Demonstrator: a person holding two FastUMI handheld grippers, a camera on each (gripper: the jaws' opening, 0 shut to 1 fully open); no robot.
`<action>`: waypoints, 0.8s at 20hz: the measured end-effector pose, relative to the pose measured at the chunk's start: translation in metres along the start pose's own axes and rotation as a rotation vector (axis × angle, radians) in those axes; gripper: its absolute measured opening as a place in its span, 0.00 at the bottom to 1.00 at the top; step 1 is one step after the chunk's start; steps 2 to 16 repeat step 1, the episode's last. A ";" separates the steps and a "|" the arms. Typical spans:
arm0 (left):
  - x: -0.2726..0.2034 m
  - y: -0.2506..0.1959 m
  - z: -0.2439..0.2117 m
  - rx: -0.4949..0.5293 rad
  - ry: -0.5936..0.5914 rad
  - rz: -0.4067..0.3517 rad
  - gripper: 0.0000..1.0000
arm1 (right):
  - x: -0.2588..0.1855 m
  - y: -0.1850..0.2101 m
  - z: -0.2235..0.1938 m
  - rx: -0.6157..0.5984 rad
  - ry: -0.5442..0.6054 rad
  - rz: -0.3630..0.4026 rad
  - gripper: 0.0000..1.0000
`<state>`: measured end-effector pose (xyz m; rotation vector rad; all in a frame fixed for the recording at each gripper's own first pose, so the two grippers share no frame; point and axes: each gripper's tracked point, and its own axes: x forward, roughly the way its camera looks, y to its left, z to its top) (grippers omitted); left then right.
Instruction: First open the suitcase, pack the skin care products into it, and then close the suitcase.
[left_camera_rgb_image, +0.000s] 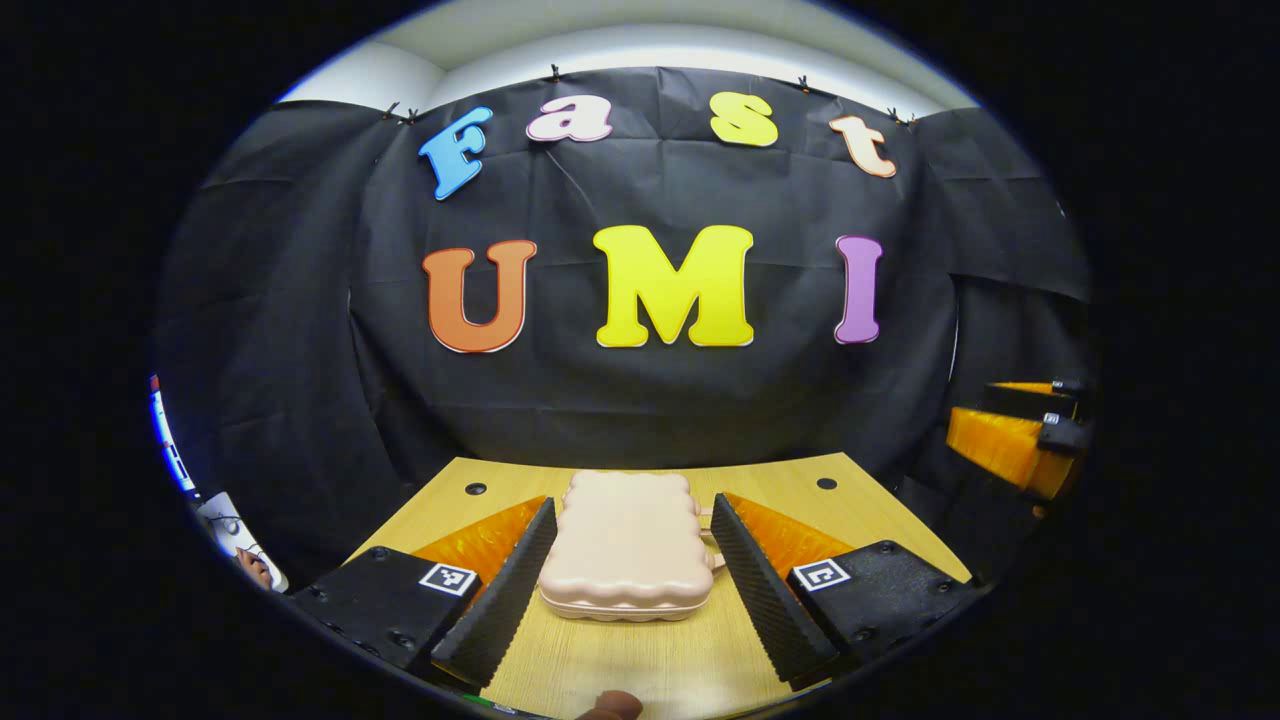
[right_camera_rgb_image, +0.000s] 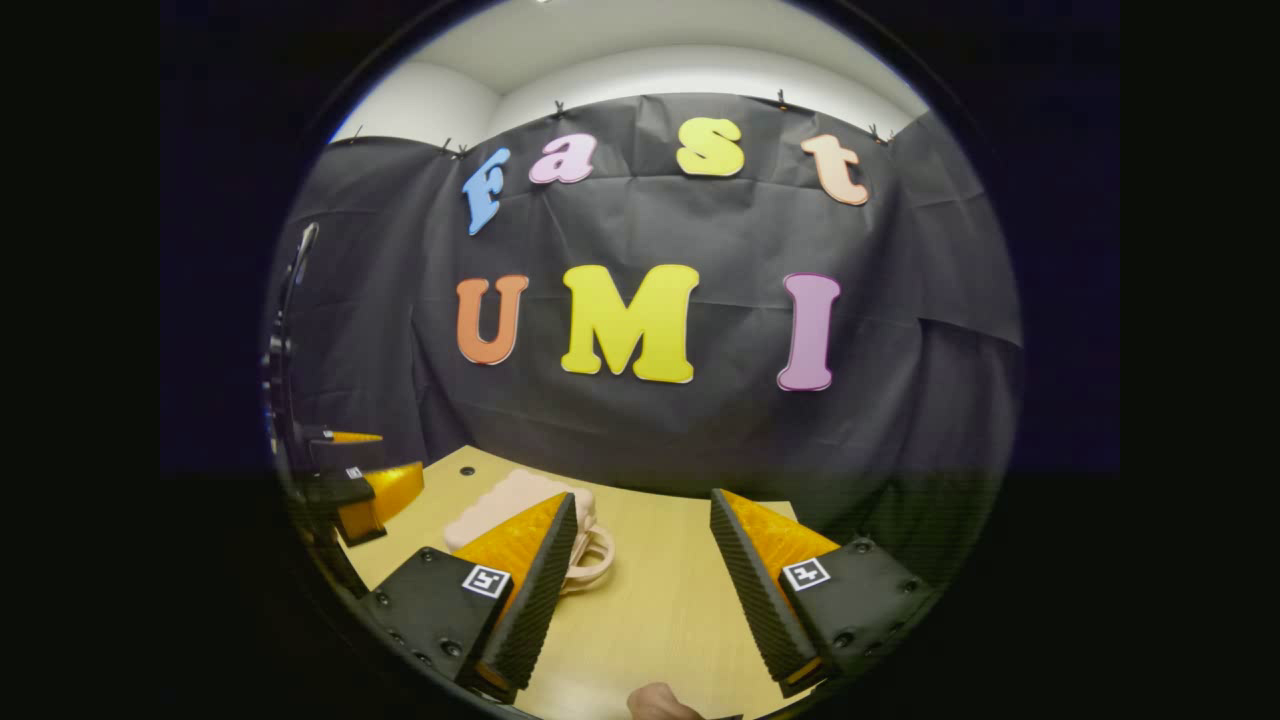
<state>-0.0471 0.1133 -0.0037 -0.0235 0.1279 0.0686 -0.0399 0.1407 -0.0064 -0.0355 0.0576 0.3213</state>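
A small pale pink suitcase (left_camera_rgb_image: 628, 545) with a scalloped edge lies flat and closed on the wooden table (left_camera_rgb_image: 640, 660). My left gripper (left_camera_rgb_image: 632, 585) is open, its fingers spread to either side of the case without touching it. The right gripper (left_camera_rgb_image: 1020, 440) appears far right in the left gripper view. In the right gripper view the suitcase (right_camera_rgb_image: 500, 505) lies left of centre with its looped handle (right_camera_rgb_image: 590, 560) facing right, partly hidden behind my left finger. My right gripper (right_camera_rgb_image: 640, 585) is open over bare table, to the right of the case. The left gripper (right_camera_rgb_image: 365, 485) shows at the left edge.
The table (right_camera_rgb_image: 660, 610) has two small dark holes near its back edge (left_camera_rgb_image: 476, 489) (left_camera_rgb_image: 826, 483). Black cloth wall stands close behind the table. A fingertip (left_camera_rgb_image: 612, 706) shows at the bottom of the left gripper view.
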 end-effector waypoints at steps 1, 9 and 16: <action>-0.001 0.001 0.006 -0.005 -0.018 -0.012 0.99 | -0.001 0.008 -0.003 -0.021 -0.007 0.014 0.81; -0.001 0.001 0.006 -0.005 -0.018 -0.012 0.99 | -0.001 0.008 -0.003 -0.021 -0.007 0.014 0.81; -0.001 0.001 0.006 -0.005 -0.018 -0.012 0.99 | -0.001 0.008 -0.003 -0.021 -0.007 0.014 0.81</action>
